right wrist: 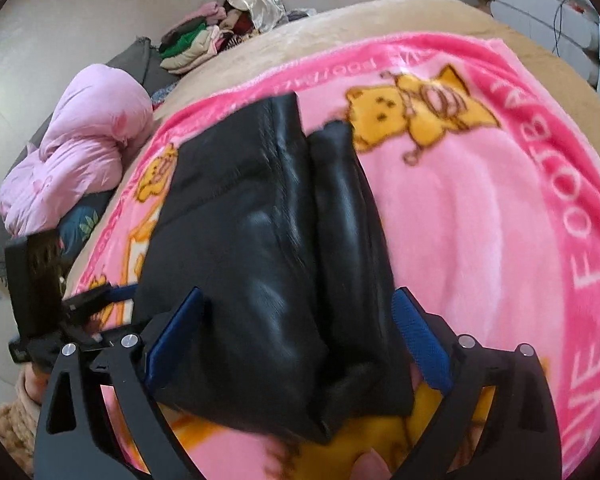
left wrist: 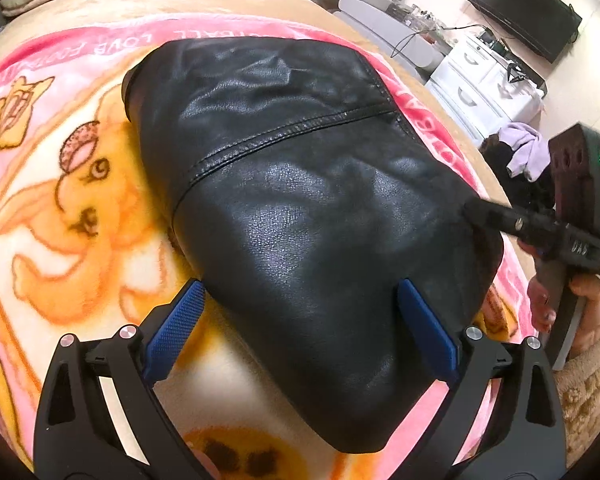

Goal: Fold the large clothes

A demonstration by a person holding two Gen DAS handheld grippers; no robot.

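Right now the black leather garment (left wrist: 300, 200) lies as a thick bundle on the pink cartoon blanket (left wrist: 60, 220) spread over the bed, its long axis running away from you. From the right wrist view it reads as two layers side by side, a broad panel and a narrower strip along its right edge, possibly a sleeve; you cannot be sure which part it is.

Your left gripper (left wrist: 300, 332) stands wide, blue pads straddling the near end of the bundle without pressing it. Your right gripper (right wrist: 298, 340) is likewise spread, and nothing is pinched in it; its pads flank the near end from the other side. Neither holds anything.

Handling notes, as judgement:
- The material looks thick and glossy, so expect weight, some spring-back at creases, and a slick face that could slide out of a shallow pinch.
- Folded layers may slip over one another when lifted; the narrow strip looks the likeliest to fall loose.
- Best purchase is probably a doubled edge or the stitched seam (left wrist: 292, 132) across the panel, where the surface is ridged and firmer.
- Take a deep bite near the corners of the near end, one gripper each side, and keep the load low over the blanket.
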